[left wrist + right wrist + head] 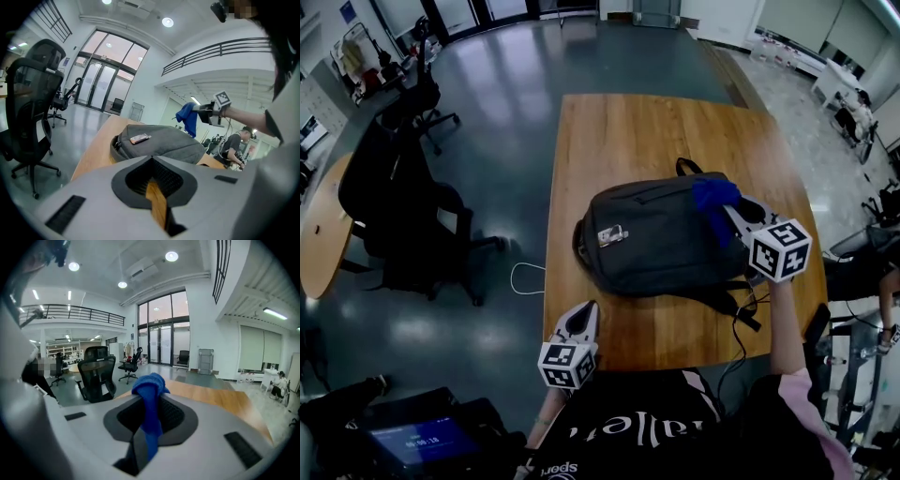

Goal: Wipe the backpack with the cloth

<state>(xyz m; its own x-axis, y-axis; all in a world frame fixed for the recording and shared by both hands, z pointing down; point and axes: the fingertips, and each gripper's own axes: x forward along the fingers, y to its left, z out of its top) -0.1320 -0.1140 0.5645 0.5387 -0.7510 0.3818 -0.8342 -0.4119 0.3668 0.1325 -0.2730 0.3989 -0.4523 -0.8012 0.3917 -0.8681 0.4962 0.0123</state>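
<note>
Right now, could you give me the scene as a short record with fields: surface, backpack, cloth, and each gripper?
surface: wooden table
backpack: dark grey backpack, lying flat on the table
cloth: blue cloth, over the backpack's right end; contact cannot be told
right gripper: right gripper shut on the cloth
left gripper: left gripper shut, empty, at the table's near edge, apart from the backpack

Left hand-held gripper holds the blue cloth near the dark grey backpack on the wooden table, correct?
No, the right hand-held gripper holds the blue cloth, clamped between its jaws in the right gripper view. The cloth is near the dark grey backpack on the wooden table.
</note>
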